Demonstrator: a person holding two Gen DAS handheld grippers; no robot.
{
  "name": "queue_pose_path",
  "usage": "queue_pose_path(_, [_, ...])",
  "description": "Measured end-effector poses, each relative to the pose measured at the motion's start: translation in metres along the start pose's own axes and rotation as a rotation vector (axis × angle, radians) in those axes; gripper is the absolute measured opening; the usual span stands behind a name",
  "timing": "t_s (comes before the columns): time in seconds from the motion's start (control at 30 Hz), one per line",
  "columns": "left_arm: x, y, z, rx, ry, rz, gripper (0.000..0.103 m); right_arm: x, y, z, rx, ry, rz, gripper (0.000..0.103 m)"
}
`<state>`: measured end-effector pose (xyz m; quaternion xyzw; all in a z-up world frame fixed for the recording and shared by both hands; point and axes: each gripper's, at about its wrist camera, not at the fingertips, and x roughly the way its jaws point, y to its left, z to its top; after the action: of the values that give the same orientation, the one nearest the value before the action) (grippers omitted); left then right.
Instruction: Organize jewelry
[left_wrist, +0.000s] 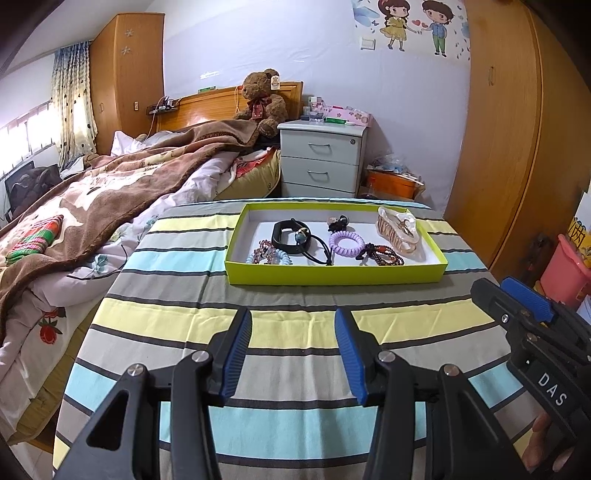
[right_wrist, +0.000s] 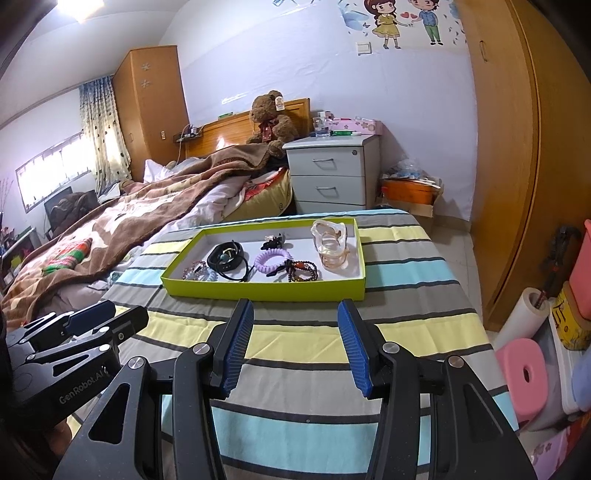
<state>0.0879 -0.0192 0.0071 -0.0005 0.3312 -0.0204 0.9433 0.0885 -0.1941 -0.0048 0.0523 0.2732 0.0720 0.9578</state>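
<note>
A shallow lime-green tray (left_wrist: 332, 274) (right_wrist: 258, 290) with a white floor rests on the striped cloth. Inside lie a black band (left_wrist: 286, 232) (right_wrist: 223, 254), a purple coil tie (left_wrist: 347, 242) (right_wrist: 271, 259), dark bead bracelets (left_wrist: 384, 254) (right_wrist: 303, 270), a pale blue coil with pink beads (left_wrist: 269, 256) (right_wrist: 201, 272), a small dark clip (left_wrist: 338, 221) (right_wrist: 273, 240) and a clear amber claw clip (left_wrist: 399, 229) (right_wrist: 332, 242). My left gripper (left_wrist: 293, 354) (right_wrist: 107, 317) hovers open before the tray, holding nothing. My right gripper (right_wrist: 295, 347) (left_wrist: 517, 295) is open beside it, also with nothing between its fingers.
The striped table (left_wrist: 295, 424) juts between a bed with a brown blanket (left_wrist: 110, 206) on the left and a wooden wardrobe (left_wrist: 509, 140) on the right. A grey nightstand (left_wrist: 321, 158) stands behind. Pink stools and bins (right_wrist: 524, 369) crowd the floor at right.
</note>
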Motion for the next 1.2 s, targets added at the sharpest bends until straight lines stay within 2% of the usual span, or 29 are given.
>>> queue_pose_path(1.2, [-0.0043, 0.0028, -0.0012, -0.023, 0.006, 0.018, 0.049, -0.0038, 0.0065, -0.0020, -0.002, -0.003, 0.008, 0.049])
